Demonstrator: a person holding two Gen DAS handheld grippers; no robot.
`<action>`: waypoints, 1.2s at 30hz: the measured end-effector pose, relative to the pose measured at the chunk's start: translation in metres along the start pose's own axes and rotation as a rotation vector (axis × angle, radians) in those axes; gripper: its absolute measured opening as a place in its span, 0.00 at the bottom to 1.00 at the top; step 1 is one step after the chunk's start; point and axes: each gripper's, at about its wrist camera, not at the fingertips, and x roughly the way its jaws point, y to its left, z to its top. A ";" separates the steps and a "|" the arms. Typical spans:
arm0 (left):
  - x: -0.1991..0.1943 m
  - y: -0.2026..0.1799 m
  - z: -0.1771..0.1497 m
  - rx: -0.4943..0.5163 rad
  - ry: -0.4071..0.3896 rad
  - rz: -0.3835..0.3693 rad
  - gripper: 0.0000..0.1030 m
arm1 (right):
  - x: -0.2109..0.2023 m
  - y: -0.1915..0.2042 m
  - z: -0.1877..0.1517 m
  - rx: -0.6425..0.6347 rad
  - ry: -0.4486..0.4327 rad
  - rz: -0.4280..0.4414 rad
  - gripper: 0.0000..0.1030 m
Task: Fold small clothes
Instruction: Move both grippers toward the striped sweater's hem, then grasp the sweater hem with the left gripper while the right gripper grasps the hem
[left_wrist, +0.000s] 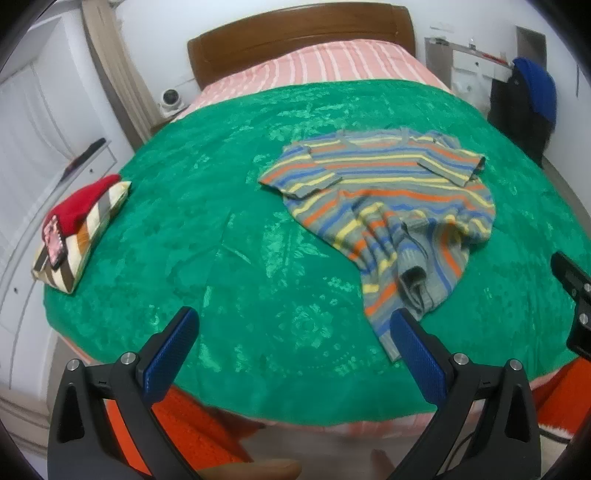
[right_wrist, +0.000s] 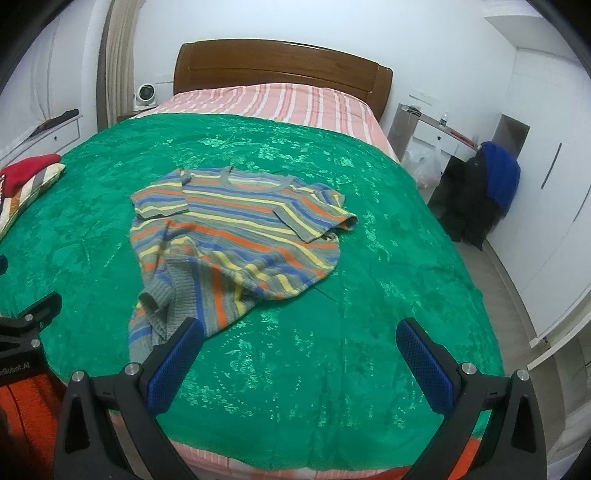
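Note:
A small striped knit sweater (left_wrist: 388, 184) in grey, blue, orange and yellow lies on the green blanket (left_wrist: 221, 221), neck toward the headboard, both short sleeves folded onto its chest. Its lower part is bunched and trails toward the bed's foot (right_wrist: 166, 302). My left gripper (left_wrist: 295, 325) hovers open over the blanket's near edge, its right finger just in front of the sweater's hem. My right gripper (right_wrist: 299, 336) is open too, its left finger beside the same hem; the sweater (right_wrist: 236, 221) lies ahead and left. Nothing is held.
A striped pillow (left_wrist: 85, 236) with a red garment and a phone on it rests at the bed's left edge. A wooden headboard (right_wrist: 280, 70) and pink striped sheet lie beyond. A chair with dark and blue clothes (right_wrist: 487, 184) stands right of the bed.

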 end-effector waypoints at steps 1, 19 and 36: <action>0.000 -0.001 0.000 0.003 0.001 -0.001 1.00 | 0.001 -0.001 0.000 0.003 0.004 -0.001 1.00; 0.012 0.004 -0.003 0.006 0.019 -0.062 1.00 | 0.010 -0.006 -0.004 0.037 0.048 0.014 1.00; 0.108 -0.037 -0.030 0.076 0.207 -0.484 0.71 | 0.116 0.005 0.022 0.283 0.172 0.645 0.95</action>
